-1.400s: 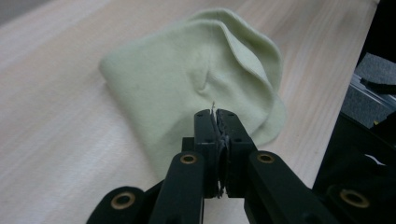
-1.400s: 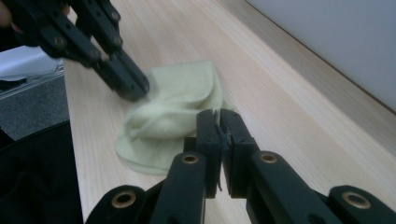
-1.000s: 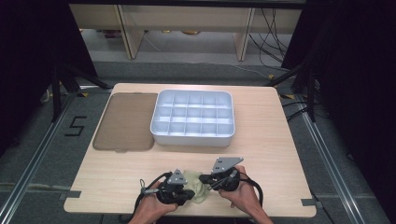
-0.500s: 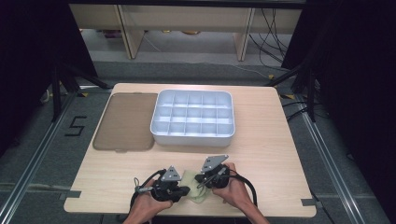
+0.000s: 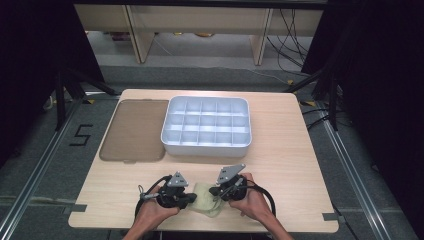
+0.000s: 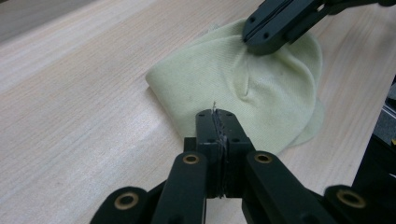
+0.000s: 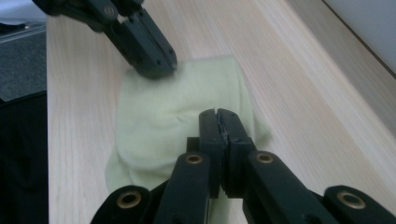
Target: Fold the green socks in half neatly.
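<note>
A small pale yellow-green cloth [image 5: 206,204] lies crumpled near the table's front edge, between my two grippers. In the high view my left gripper [image 5: 193,198] points right at the cloth's left side, and my right gripper [image 5: 215,192] points left at its right side. In the left gripper view the jaws [image 6: 217,115] are shut on the cloth's [image 6: 243,93] near edge, with a thread sticking up between them. In the right gripper view the jaws [image 7: 218,114] are shut on the cloth [image 7: 159,116]. Each view also has the other gripper's shut tip resting on the cloth farther off.
A white tray [image 5: 167,120] divided into several empty compartments stands mid-table. A flat brown lid [image 5: 135,130] lies to its left. The wooden table [image 5: 300,160] has bare room to the right and left of the hands. The front edge is just behind the grippers.
My left gripper has shifted a little to the left. The right hand has stayed nearly in place. The cloth between them lies slightly more spread.
</note>
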A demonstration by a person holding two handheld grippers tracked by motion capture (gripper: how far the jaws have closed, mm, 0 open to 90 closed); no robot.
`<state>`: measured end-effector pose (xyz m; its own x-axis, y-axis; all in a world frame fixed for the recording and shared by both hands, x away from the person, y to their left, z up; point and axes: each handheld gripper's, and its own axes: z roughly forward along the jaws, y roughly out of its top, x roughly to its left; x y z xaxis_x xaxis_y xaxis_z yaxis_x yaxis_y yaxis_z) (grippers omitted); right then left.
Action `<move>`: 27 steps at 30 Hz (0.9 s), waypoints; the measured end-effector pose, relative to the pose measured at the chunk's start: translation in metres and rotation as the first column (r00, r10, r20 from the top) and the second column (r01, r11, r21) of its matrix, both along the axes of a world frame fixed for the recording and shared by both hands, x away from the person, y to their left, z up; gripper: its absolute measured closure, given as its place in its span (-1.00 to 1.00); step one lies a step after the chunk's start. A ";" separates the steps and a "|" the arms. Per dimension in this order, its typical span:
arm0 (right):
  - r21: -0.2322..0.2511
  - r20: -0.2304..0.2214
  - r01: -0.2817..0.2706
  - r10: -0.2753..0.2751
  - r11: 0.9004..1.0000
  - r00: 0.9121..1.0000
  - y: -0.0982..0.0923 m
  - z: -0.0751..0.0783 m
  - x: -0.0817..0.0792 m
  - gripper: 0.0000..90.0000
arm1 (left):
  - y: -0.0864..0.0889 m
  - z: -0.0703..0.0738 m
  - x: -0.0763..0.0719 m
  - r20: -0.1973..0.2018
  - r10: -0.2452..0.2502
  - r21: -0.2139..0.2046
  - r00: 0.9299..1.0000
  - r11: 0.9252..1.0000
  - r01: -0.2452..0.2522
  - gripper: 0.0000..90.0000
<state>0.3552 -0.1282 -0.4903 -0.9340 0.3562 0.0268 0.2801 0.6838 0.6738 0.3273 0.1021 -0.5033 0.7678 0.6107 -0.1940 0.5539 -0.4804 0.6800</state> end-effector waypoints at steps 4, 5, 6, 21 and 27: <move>-0.004 -0.014 0.046 -0.046 0.999 0.999 -0.016 -0.001 -0.003 0.99 | -0.003 -0.003 -0.001 -0.009 0.010 -0.001 1.000 1.000 -0.010 0.97; -0.004 -0.014 0.046 -0.046 0.999 0.999 -0.016 -0.001 -0.003 0.99 | -0.003 -0.003 -0.001 -0.009 0.010 -0.001 1.000 1.000 -0.010 0.97; -0.018 -0.022 0.056 -0.056 0.998 0.998 -0.022 -0.008 -0.005 0.99 | -0.003 -0.002 0.000 -0.009 0.003 0.002 1.000 1.000 -0.003 0.97; 0.063 0.014 0.000 -0.001 0.998 1.000 -0.013 0.013 -0.025 0.98 | -0.009 -0.001 -0.016 -0.014 0.007 0.007 1.000 1.000 -0.007 0.97; 0.065 -0.007 0.000 0.000 0.998 1.000 -0.011 0.011 -0.030 0.98 | -0.012 0.000 -0.021 -0.016 -0.009 0.023 1.000 1.000 0.009 0.97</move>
<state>0.3252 -0.1389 -0.4791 -0.9337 0.3537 0.0559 0.2848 0.6388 0.7147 0.3061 0.0905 -0.5029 0.7703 0.6080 -0.1925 0.5602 -0.5010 0.6597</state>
